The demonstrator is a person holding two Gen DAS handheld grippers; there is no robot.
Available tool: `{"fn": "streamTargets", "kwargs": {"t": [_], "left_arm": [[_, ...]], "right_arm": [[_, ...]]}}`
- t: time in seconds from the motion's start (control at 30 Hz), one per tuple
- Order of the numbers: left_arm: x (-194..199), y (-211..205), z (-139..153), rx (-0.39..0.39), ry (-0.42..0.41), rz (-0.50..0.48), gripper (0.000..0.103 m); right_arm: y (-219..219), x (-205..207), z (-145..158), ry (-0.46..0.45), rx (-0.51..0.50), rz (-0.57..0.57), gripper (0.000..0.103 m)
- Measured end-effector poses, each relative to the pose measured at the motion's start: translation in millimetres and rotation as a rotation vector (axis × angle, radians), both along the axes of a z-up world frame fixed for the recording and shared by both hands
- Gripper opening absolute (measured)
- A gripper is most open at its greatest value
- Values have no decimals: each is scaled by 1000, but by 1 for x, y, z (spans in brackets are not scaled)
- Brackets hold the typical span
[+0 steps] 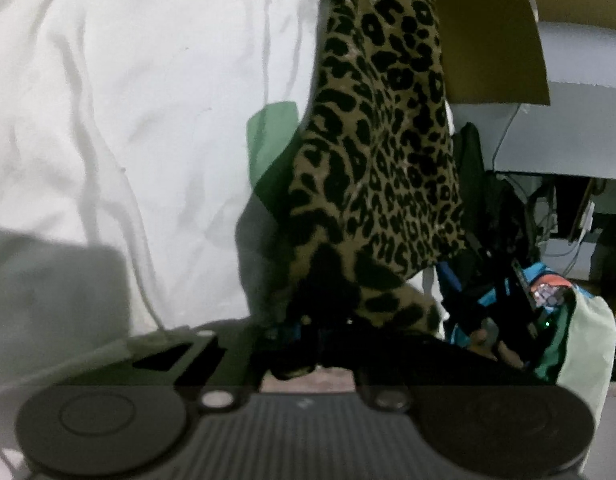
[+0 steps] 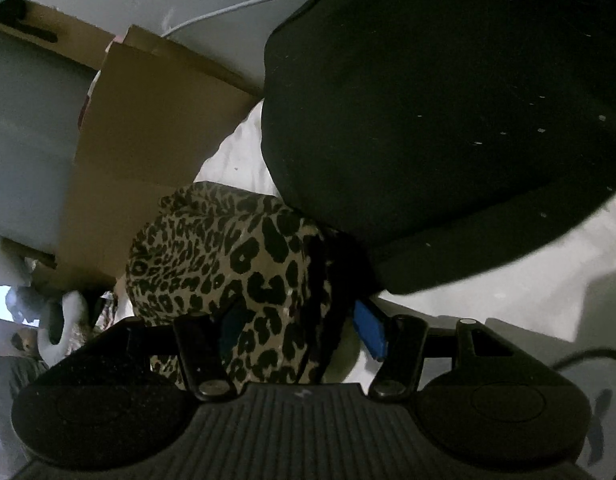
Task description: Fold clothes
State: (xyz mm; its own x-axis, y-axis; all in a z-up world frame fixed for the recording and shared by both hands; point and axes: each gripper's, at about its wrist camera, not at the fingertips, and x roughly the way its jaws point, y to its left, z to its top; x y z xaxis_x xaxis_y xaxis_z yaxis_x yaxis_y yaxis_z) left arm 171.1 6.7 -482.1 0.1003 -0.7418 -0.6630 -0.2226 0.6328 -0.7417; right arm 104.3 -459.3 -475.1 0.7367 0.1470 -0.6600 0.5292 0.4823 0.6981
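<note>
Left wrist view: leopard-print garment (image 1: 372,152) clamped in the closed left gripper (image 1: 308,332), hung over a white bed sheet (image 1: 127,120); green cloth (image 1: 271,136) behind.

Right wrist view: right gripper (image 2: 303,332) spread, garment (image 2: 243,264) between its fingers, grip uncertain; black garment (image 2: 448,120), cardboard box (image 2: 147,140) seen.

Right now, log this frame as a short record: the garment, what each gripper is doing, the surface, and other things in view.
garment: leopard-print cloth, lifted and hanging in folds, not yet folded
left gripper: shut on a corner of the leopard-print cloth
right gripper: jaws apart, bunched cloth between them; whether the pads press on it cannot be told
surface: white sheet, wrinkled
other clothes: black garment on the sheet; green cloth behind the leopard print
background: cardboard box
</note>
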Motion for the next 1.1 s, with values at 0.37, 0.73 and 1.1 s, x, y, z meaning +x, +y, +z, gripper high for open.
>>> {"fn": "streamTargets", "kwargs": {"t": [0.37, 0.73, 1.1], "left_arm": [[1, 26, 18, -3, -14, -21, 4], [11, 61, 51, 8, -24, -24, 3], [16, 117, 65, 70, -44, 16, 3]], "right_arm": [[-3, 17, -12, -38, 16, 0, 16], [12, -5, 2, -94, 120, 22, 5], [60, -18, 3, -43, 208, 145, 5]]}}
